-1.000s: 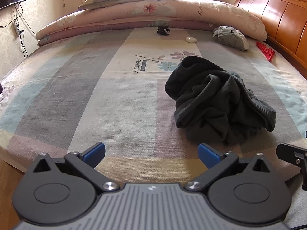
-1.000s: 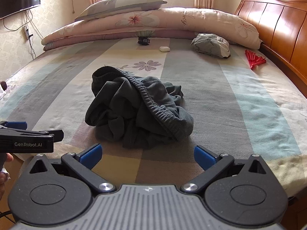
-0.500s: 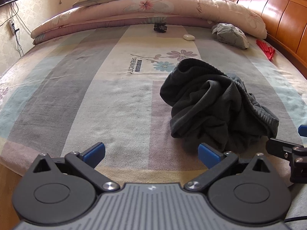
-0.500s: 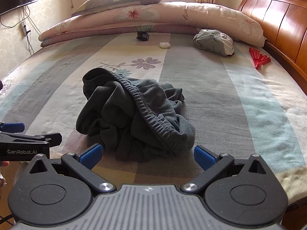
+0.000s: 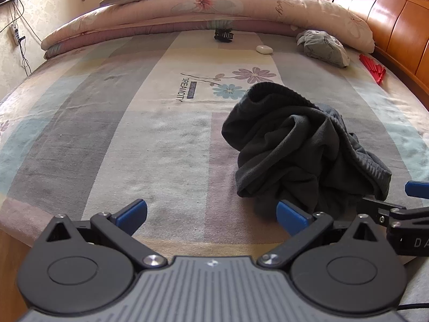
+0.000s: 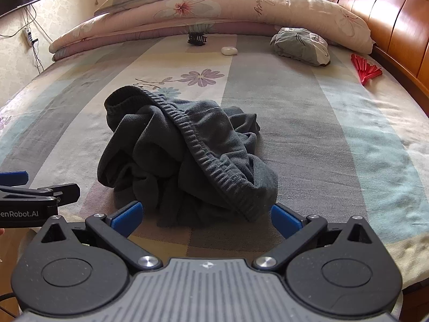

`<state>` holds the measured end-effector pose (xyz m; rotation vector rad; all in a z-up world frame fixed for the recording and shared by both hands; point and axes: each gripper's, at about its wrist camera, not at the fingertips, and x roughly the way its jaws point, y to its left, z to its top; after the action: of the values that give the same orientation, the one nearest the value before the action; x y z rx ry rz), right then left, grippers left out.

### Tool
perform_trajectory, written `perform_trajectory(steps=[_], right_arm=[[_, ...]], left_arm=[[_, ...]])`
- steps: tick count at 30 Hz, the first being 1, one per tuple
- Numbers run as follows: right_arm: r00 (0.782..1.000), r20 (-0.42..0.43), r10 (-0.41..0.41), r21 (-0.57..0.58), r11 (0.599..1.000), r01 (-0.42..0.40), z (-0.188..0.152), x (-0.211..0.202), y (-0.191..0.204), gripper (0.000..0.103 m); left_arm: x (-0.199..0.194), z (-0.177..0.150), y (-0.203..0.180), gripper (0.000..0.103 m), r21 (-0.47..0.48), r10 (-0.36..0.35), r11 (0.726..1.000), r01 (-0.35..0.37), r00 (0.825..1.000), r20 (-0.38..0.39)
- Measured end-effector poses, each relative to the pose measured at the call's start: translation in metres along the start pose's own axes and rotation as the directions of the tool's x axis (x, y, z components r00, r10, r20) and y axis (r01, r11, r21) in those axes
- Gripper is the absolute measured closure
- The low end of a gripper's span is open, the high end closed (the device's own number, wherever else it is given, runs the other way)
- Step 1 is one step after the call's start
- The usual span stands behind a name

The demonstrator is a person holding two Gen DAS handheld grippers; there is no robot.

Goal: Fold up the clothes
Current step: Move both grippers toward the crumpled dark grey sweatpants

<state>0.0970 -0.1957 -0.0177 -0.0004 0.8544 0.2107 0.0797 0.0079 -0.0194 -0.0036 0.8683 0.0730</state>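
Observation:
A crumpled dark grey garment (image 5: 303, 155) (image 6: 185, 158) with a ribbed elastic waistband lies in a heap on the striped bedsheet, near the bed's front edge. My left gripper (image 5: 211, 214) is open, low over the sheet just left of the heap, its right blue pad close to the cloth. My right gripper (image 6: 205, 214) is open too, right in front of the heap, with the waistband's lowest fold between and just beyond its pads. Each gripper shows at the edge of the other's view.
At the far side lie a rolled floral quilt (image 6: 214, 8) and pillow, a black hair clip (image 6: 197, 38), a white earbud case (image 6: 229, 51), a grey cat-face cushion (image 6: 301, 45) and a red folding fan (image 6: 364, 69). A wooden headboard (image 6: 388, 24) stands on the right.
Both grippers have moved forward over the bed toward the garment, which now looks larger and nearer. Both stay open. The garment has not moved.

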Motion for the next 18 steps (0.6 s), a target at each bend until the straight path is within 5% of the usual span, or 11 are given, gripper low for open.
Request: perform_trajectory(steps=[18], right_arm=[[0.999, -0.043, -0.010, 0.008, 1.000, 0.010, 0.013, 0.020, -0.007, 0.000]], left_arm=[[0.011, 0.007, -0.012, 0.001, 0.098, -0.026, 0.995, 0.019, 0.997, 0.070]])
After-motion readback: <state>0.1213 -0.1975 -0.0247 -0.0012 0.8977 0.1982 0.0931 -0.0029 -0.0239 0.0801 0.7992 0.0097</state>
